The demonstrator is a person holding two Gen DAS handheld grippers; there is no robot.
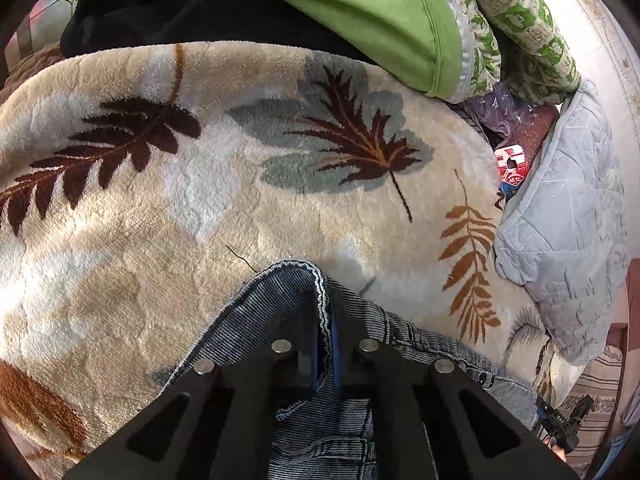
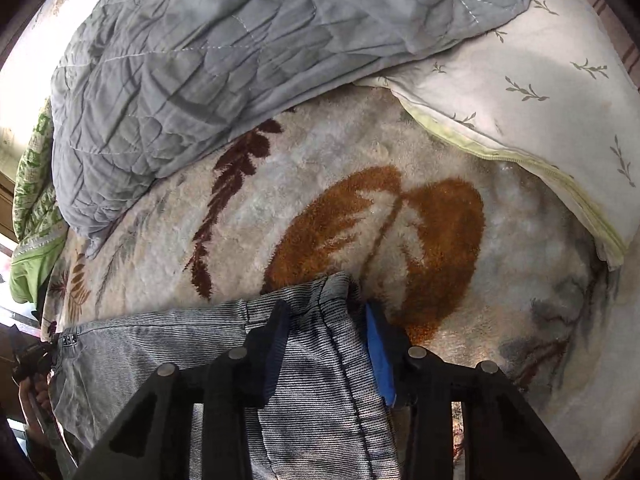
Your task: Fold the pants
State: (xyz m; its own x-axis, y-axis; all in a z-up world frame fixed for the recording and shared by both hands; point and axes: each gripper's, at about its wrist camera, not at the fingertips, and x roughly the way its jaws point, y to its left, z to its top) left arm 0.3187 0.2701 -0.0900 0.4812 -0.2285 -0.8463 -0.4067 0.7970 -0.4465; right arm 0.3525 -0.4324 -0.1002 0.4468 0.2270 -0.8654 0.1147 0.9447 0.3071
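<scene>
1. Pants (image 1: 280,304): grey-blue striped denim, lying on the near part of a plush cream blanket (image 1: 200,200) with brown and grey leaf prints. I see them at the bottom centre of both wrist views, with one stitched edge folded up towards the camera.

2. My left gripper (image 1: 326,320) is pinched tight on that stitched edge; the pale seam runs up between the two dark fingers (image 1: 308,312), and almost no gap shows between them.

3. My right gripper (image 2: 326,328) stands at a middling width with a thick fold of the pants between its jaws. The blue pad (image 2: 378,348) on the right side lies against the fabric edge, and the dark finger on the left sits on the cloth. I take it as gripping the fold, though I cannot see how firmly the pads press.

4. In the right wrist view the pants stretch away to the left, where a metal button (image 2: 69,340) shows near the other gripper's dark body at the frame edge.

5. Far behind the pants, a grey quilted cover (image 2: 200,60) lies bunched on the blanket. Right of it is a white pillow (image 2: 540,80) with small sprig prints.

6. In the left wrist view, a green cloth (image 1: 340,12) and a dark garment (image 1: 160,16) lie at the far edge of the blanket, with a small red and white packet (image 1: 510,162) at the right.
</scene>
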